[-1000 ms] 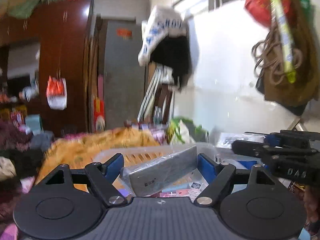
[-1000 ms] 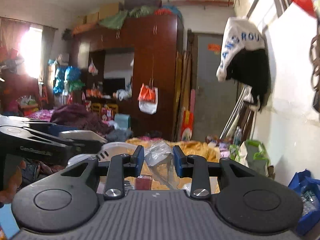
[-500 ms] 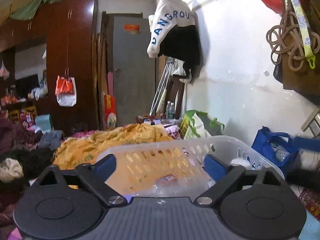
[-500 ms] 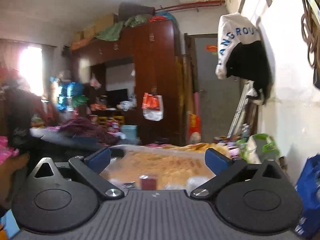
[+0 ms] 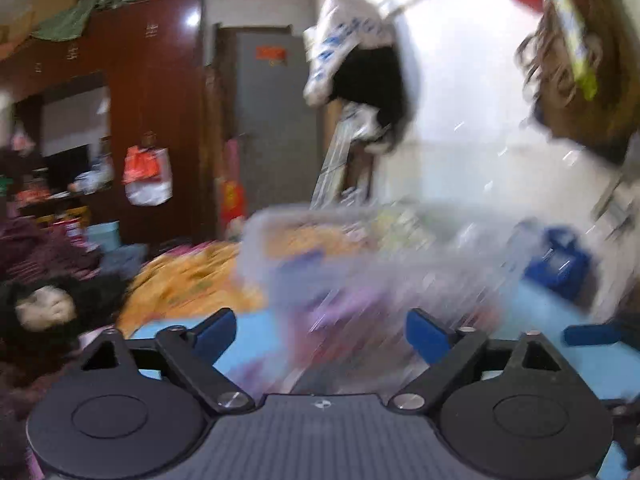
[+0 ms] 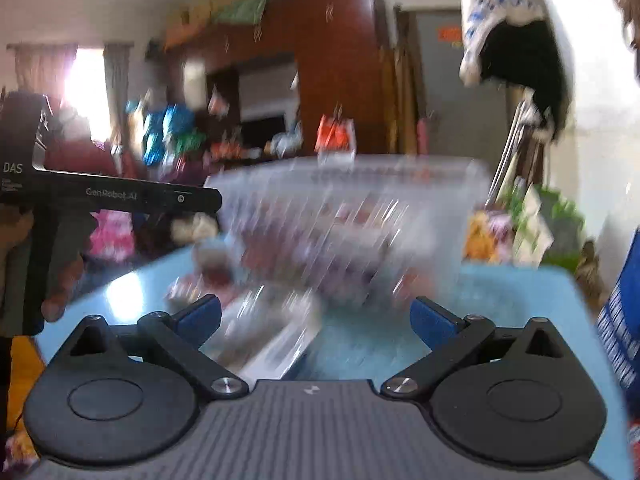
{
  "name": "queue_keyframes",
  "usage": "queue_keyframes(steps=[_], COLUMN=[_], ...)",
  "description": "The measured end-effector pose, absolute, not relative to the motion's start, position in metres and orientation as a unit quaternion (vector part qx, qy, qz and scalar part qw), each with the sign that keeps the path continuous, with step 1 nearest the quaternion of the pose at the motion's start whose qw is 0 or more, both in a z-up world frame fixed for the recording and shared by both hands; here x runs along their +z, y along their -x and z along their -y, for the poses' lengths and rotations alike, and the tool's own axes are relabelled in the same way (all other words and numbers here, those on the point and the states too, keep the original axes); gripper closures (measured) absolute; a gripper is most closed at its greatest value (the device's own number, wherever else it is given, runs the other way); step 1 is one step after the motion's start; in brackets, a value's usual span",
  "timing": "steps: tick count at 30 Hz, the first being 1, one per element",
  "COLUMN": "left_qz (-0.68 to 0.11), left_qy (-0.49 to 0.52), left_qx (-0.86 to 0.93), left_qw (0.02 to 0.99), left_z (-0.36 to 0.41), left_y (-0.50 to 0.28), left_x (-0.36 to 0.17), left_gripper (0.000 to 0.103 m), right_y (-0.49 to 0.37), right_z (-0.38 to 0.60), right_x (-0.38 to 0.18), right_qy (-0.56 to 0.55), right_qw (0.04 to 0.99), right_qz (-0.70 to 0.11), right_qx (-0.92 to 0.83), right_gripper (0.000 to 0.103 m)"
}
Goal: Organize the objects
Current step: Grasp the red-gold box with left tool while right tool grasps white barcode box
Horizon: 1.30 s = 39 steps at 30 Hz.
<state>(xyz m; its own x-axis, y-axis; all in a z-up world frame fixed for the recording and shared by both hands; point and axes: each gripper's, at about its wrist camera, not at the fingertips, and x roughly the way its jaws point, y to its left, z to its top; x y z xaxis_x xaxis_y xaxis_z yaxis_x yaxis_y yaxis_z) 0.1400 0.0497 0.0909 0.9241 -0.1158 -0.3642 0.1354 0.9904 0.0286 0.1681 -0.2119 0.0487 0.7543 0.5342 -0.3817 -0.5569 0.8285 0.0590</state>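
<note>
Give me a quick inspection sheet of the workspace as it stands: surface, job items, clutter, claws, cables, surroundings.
Surface: light blue tabletop, partly bare near the claws.
Job's things: translucent plastic basket on the table, heavily blurred, with mixed packets inside; a white flat package lies in front of it.
Clutter: orange cloth and dark clothing beyond the table.
Claws: left claw with jaws closing, nothing clearly between them; right claw open, empty.
Cables: coiled cord hanging on the wall.
Surroundings: dark red wardrobe, grey door, white hooded garment, blue bag.
</note>
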Motion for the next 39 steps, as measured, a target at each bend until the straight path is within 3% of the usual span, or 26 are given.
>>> queue_keyframes(steps=[2,4,8,10,13,18,21,25,30,32,34,35,39], left_qz=[-0.214,-0.257,-0.284,-0.288,-0.290,-0.284,-0.288,-0.295,-0.312,-0.308,-0.306,-0.301,-0.255], left_qy=[-0.021,0.001,0.008,0.020,0.020,0.007,0.022,0.045,0.044,0.051,0.052,0.051,0.066], left_qx=[-0.049,-0.058,-0.044,-0.044,-0.038,-0.034,-0.034,-0.038,-0.037,-0.033,-0.035,-0.036,-0.076], left_qw=[0.975,0.965,0.958,0.956,0.956,0.958,0.957,0.954,0.948,0.949,0.950,0.952,0.962], left_z=[-0.058,-0.066,-0.068,-0.070,-0.067,-0.063,-0.068,-0.068,-0.059,-0.062,-0.065,-0.065,-0.067], left_y=[-0.144,-0.155,-0.169,-0.170,-0.171,-0.166,-0.166,-0.169,-0.176,-0.173,-0.170,-0.167,-0.152], left_x=[0.078,0.066,0.051,0.047,0.049,0.047,0.046,0.042,0.036,0.037,0.037,0.037,0.039], left_gripper=[0.034,0.041,0.040,0.040,0.040,0.035,0.027,0.020,0.020,0.028,0.031,0.031,0.031], right_y=[-0.168,-0.171,-0.173,-0.173,-0.165,-0.162,-0.164,-0.166,-0.170,-0.167,-0.165,-0.165,-0.162], right_z=[0.201,0.192,0.193,0.191,0.184,0.182,0.186,0.192,0.197,0.193,0.190,0.189,0.190], right_x=[0.045,0.045,0.040,0.036,0.031,0.030,0.031,0.034,0.036,0.035,0.033,0.033,0.033], right_qy=[0.047,0.065,0.063,0.072,0.096,0.102,0.093,0.070,0.061,0.075,0.090,0.093,0.095], right_qw=[0.932,0.933,0.928,0.927,0.926,0.928,0.928,0.929,0.927,0.927,0.927,0.927,0.933], right_qz=[-0.203,-0.210,-0.227,-0.236,-0.238,-0.231,-0.233,-0.230,-0.233,-0.233,-0.235,-0.236,-0.225], right_qx=[0.297,0.284,0.287,0.281,0.276,0.275,0.275,0.283,0.286,0.285,0.278,0.275,0.265], right_gripper=[0.000,0.000,0.007,0.020,0.028,0.035,0.041,0.041,0.041,0.044,0.062,0.065,0.065])
